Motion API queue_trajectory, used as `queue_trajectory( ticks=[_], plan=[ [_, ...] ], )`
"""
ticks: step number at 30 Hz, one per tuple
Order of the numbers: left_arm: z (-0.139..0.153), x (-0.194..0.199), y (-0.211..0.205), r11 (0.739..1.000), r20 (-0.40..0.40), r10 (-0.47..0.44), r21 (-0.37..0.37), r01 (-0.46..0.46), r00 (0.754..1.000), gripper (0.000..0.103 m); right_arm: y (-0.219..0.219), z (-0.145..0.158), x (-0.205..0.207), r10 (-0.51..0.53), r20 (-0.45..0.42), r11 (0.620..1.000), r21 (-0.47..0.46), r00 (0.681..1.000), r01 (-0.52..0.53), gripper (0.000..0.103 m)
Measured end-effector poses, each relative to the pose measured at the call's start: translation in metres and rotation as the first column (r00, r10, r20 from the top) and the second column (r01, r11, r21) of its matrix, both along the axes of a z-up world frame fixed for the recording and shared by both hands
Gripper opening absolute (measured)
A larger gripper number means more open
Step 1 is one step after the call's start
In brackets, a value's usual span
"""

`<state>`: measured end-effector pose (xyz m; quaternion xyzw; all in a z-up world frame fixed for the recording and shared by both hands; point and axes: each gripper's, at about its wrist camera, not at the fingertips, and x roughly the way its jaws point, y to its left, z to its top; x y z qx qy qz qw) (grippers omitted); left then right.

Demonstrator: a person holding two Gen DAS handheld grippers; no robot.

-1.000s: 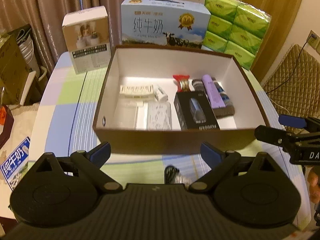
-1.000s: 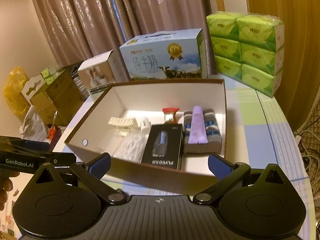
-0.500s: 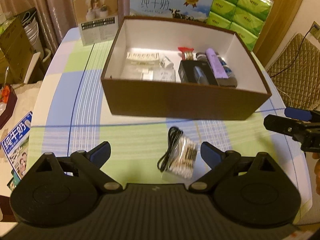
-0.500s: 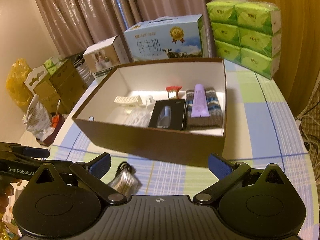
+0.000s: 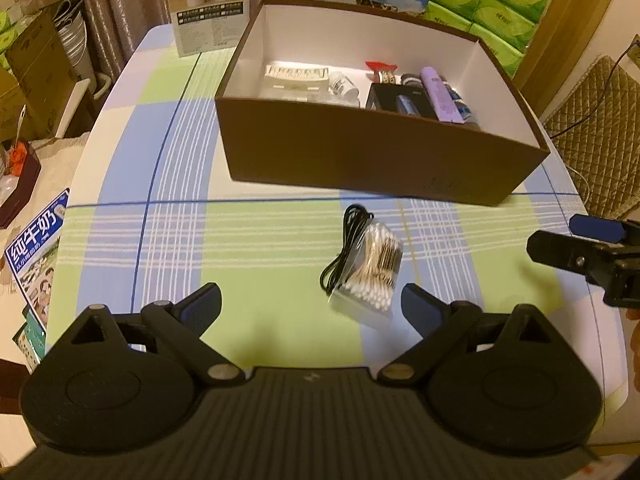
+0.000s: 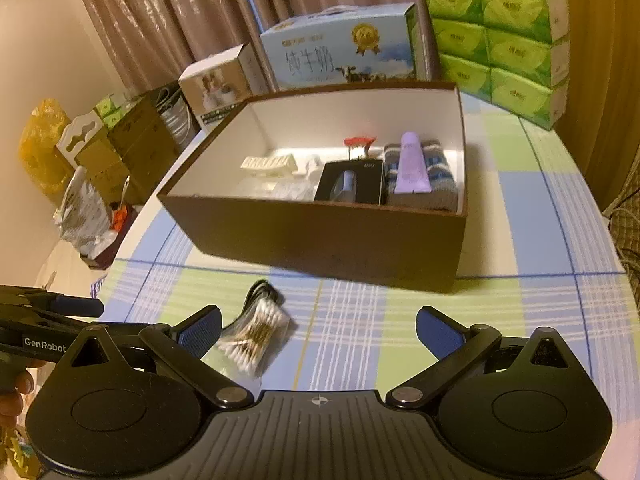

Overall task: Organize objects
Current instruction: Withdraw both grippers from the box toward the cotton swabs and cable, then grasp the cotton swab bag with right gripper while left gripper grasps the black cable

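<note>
Two hand-held grippers hover over a checked tablecloth (image 5: 248, 240). The left gripper (image 5: 311, 304) and right gripper (image 6: 318, 326) both have jaws spread wide, holding nothing. Centre frame, a cotton swab packet (image 5: 374, 270) lies touching a coiled black cable (image 5: 347, 248), just before a brown box (image 5: 376, 160) of toiletries.

The tablecloth (image 5: 168, 240) is checked in pale green, blue and cream with thin white lines. The box (image 6: 320, 236) is dark brown outside, white inside. In it lie a lilac tube (image 6: 412, 168), a black carton (image 6: 352, 188) and a red-topped item (image 6: 360, 142), perhaps a clip. 6 green tissue packs (image 6: 504, 48) are stacked behind.
</note>
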<state>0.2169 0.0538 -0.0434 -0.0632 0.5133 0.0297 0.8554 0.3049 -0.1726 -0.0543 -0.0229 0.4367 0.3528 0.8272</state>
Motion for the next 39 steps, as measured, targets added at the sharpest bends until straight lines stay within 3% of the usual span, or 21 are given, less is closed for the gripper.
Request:
queue_trajectory(
  ticks=[33,39],
  plan=[
    [-0.053,-0.016,0.029,0.998,-0.126,0.065,0.014,-0.064,0.990,0.095,0.037,-0.064,-0.021,0.024,-0.135,0.996,-0.079,0.991,-0.035,0.100],
    [-0.060,-0.012,0.040,0.997,-0.132,0.071,0.018,-0.069,0.989,0.094,0.049,-0.072,-0.020,0.004,-0.138,0.997,-0.074,0.990,-0.015,0.078]
  ],
)
